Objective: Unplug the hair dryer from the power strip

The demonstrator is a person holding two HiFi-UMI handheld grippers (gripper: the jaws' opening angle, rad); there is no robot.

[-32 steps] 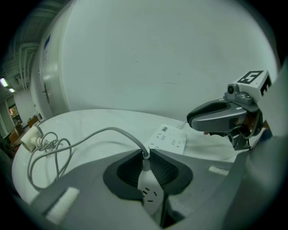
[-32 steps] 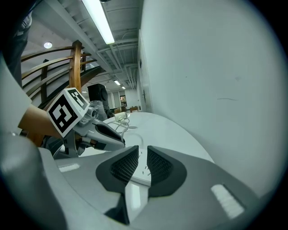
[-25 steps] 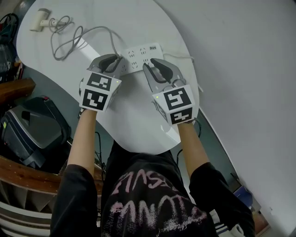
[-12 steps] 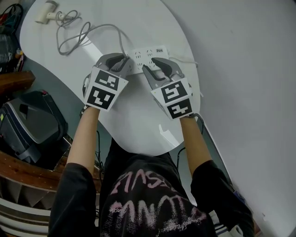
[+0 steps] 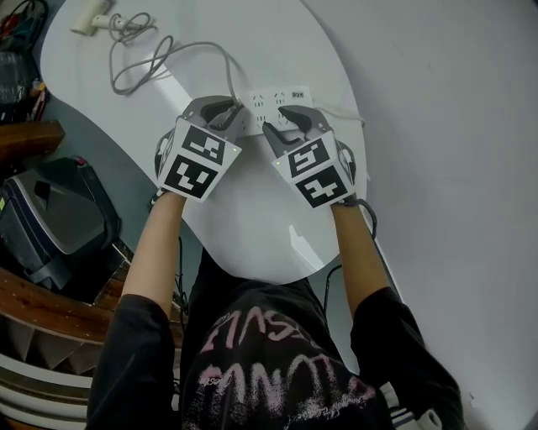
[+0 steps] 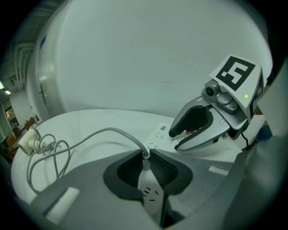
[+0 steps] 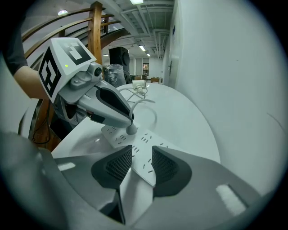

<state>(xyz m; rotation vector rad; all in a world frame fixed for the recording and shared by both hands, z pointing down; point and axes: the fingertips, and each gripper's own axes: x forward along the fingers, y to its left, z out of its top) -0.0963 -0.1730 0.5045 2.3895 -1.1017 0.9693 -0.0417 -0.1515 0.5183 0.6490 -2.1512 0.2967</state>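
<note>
white table (image 5: 252, 231): coiled cable (image 6: 96, 133), maybe dryer (image 5: 85, 25)

power strip (image 7: 140, 144) white | plug (image 6: 150, 193) white | cord (image 6: 109, 130) grey | table (image 5: 252, 218) white

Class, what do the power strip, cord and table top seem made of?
Power strip: probably hard white plastic, smooth moulded casing. Cord: likely rubbery grey sheath, since it lies in loose loops. Table top: material unclear; glossy white finish, showing a reflection.
</note>
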